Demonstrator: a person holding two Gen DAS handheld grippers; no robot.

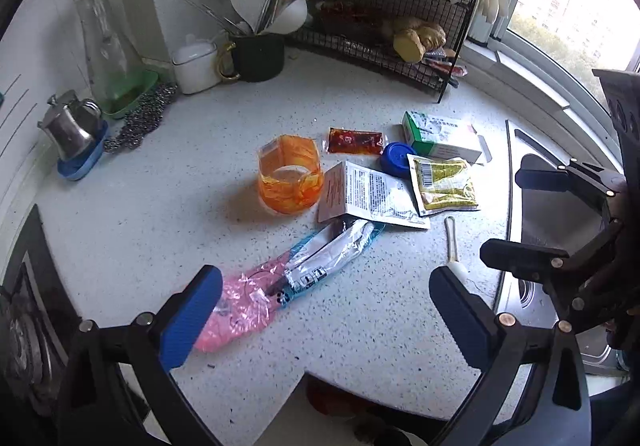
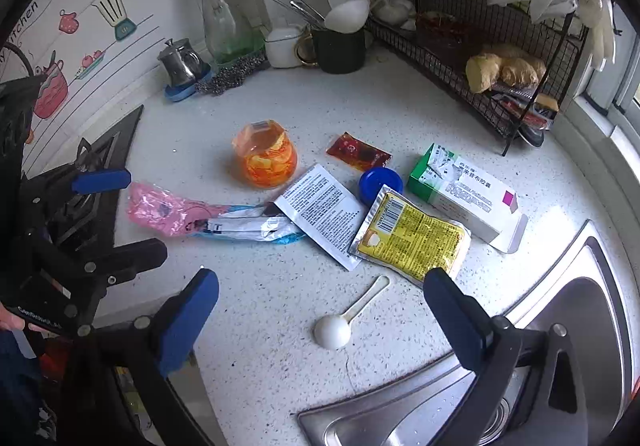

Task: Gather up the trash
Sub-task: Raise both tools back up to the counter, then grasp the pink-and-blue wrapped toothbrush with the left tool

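My left claw [image 1: 326, 310] hangs released over the near desk [image 1: 160, 182] edge. The crinkly pink-and-blue plastic wrapper [image 1: 288, 282] lies just ahead of it, long axis running from near-left to far-right, so I judge this arm nearer. Next along come a glossy orange jelly cup [image 1: 290, 174], a flat printed sachet [image 1: 372, 198] and a yellow foil packet [image 2: 412, 238]. My right claw [image 2: 320, 318], also released, hovers over the smooth white plastic scoop [image 2: 344, 318], handle pointing far-right. A green-and-white cardboard box [image 2: 464, 190] lies beyond.
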